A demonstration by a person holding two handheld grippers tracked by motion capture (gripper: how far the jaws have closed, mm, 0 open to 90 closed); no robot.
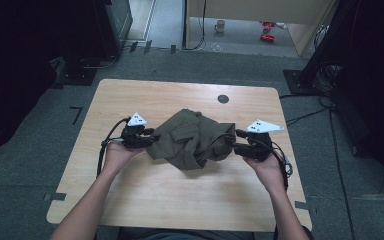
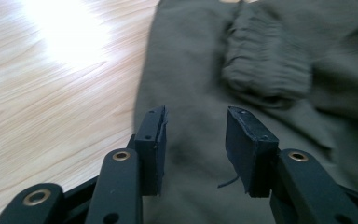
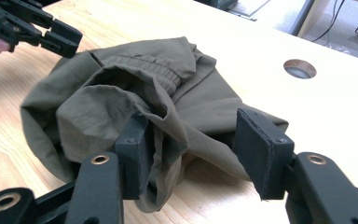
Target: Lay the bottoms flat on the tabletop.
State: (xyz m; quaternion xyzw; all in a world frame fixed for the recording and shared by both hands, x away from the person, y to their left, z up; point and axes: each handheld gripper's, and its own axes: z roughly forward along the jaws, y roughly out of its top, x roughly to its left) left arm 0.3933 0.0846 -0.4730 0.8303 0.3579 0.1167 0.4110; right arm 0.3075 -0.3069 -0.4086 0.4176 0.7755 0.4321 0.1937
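My left gripper [image 1: 149, 136] and right gripper [image 1: 235, 140] are black, each with a white three-cornered plate, brass-ringed jaw pivots, small screws and a trailing black cable. My forearms are sleeveless.

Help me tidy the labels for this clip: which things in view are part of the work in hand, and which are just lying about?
In the job:
olive garment, crumpled mid-table
left gripper, jaws apart at its left edge
right gripper, jaws apart, cloth between them
wooden table

Lying about:
mug on the floor beyond
red item near it

Overhead view; two close gripper views
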